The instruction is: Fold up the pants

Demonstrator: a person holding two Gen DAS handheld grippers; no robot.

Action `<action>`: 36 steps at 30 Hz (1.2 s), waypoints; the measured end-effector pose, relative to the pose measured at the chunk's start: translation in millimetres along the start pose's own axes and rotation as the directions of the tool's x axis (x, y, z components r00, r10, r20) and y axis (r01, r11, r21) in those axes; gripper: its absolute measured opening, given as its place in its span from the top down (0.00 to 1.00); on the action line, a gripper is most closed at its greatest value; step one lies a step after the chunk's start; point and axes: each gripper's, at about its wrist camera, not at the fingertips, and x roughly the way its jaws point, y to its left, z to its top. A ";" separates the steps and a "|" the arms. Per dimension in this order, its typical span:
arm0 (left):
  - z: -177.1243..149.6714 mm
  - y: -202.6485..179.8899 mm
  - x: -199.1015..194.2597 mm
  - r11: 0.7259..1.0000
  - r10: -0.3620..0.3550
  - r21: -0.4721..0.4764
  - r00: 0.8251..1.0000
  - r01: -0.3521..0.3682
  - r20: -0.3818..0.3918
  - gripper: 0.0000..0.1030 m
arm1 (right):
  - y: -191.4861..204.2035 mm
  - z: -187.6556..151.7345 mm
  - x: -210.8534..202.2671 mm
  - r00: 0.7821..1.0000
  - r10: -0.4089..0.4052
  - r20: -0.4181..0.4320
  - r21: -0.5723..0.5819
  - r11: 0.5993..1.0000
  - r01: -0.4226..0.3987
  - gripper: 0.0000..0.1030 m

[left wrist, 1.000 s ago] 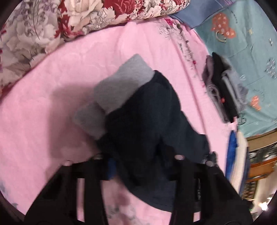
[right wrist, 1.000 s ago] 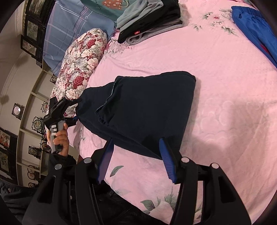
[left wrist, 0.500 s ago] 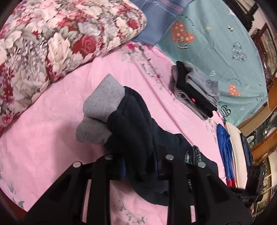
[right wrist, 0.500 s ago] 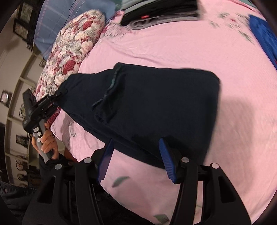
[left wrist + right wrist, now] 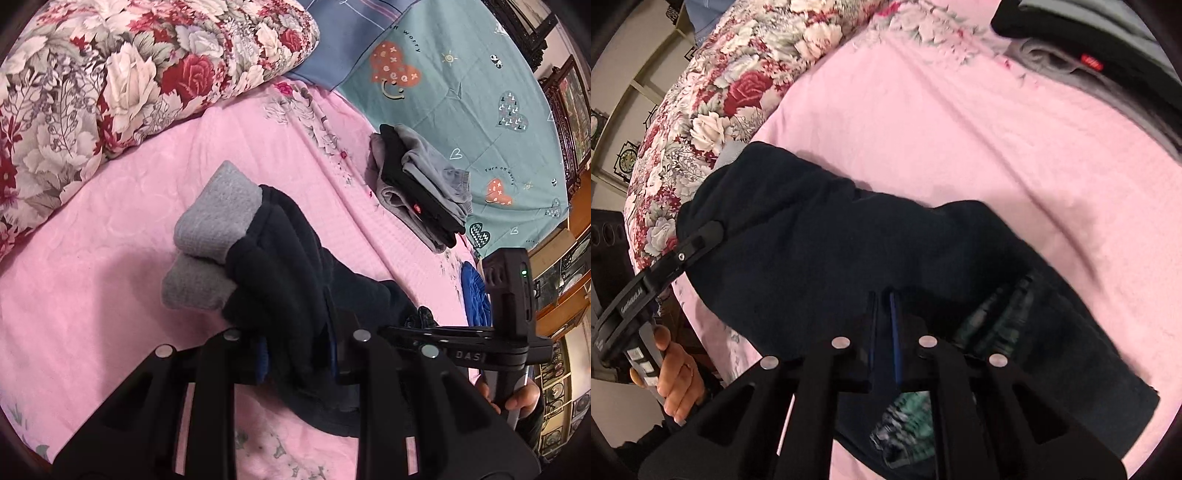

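The dark pants point(image 5: 295, 295) lie bunched on the pink bed point(image 5: 110, 258), grey cuffs point(image 5: 218, 210) toward the floral pillow point(image 5: 110, 74). The left claw point(image 5: 297, 358) is clamped on a thick fold of the pants. The right claw point(image 5: 884, 325) has just been closing, its blue pads now nearly together over the dark fabric; whether cloth is pinched between them cannot be told. Folded clothes point(image 5: 417, 188) sit well apart
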 end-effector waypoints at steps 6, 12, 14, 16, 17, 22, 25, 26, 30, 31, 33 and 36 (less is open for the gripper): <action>1.9 3.3 10.9 1.000 0.016 0.015 0.999 -0.015 -0.041 0.72 | -6.5 0.8 17.4 0.999 0.021 -0.030 0.024 1.000 -0.020 0.92; 0.5 1.4 30.3 0.999 0.034 0.013 0.995 -0.032 -0.099 0.25 | -4.5 -8.9 -33.2 0.994 0.086 0.062 0.021 0.996 -0.087 0.90; -0.3 -4.8 32.0 0.996 0.078 0.040 0.993 -0.075 -0.089 0.47 | -4.8 -20.2 -72.5 0.980 0.092 0.175 0.008 0.996 -0.094 0.74; 0.0 -12.8 28.5 0.991 0.117 0.077 0.991 -0.112 -0.061 0.74 | -11.7 -40.0 -105.9 0.961 0.063 0.268 0.019 0.997 -0.070 0.54; 0.8 -15.0 25.1 0.991 0.110 0.078 0.993 -0.106 -0.049 0.75 | -15.5 -51.0 -116.4 0.956 0.050 0.289 0.025 0.998 -0.060 0.54; 2.3 -26.6 10.3 0.987 0.120 0.104 0.993 -0.120 0.002 0.78 | -40.3 -110.4 -128.9 0.956 0.049 0.289 0.080 0.994 -0.075 0.54; 0.4 -46.0 -4.0 0.981 0.118 0.149 0.992 -0.123 0.044 0.78 | -54.6 -137.4 -125.8 0.957 0.032 0.288 0.129 0.989 -0.072 0.54; -0.5 -54.3 -9.0 0.978 0.114 0.170 0.992 -0.123 0.059 0.78 | -61.7 -145.3 -125.9 0.957 0.036 0.288 0.154 0.985 -0.083 0.54; -6.3 -104.3 -29.6 0.955 0.053 0.284 0.993 -0.081 0.104 0.78 | -80.2 -166.7 -129.2 0.952 0.040 0.305 0.213 0.971 -0.109 0.54; -9.4 -117.8 -32.2 0.946 0.037 0.317 0.993 -0.070 0.108 0.78 | -82.2 -169.9 -130.7 0.950 0.040 0.311 0.218 0.969 -0.113 0.54; -19.2 -148.2 -34.3 0.918 0.006 0.394 0.994 -0.050 0.110 0.78 | -84.5 -174.1 -134.6 0.944 0.043 0.326 0.222 0.968 -0.120 0.54; -36.3 -189.0 -24.2 0.867 -0.033 0.497 0.997 -0.009 0.075 0.79 | -93.8 -187.4 -149.3 0.929 0.025 0.370 0.237 0.964 -0.120 0.54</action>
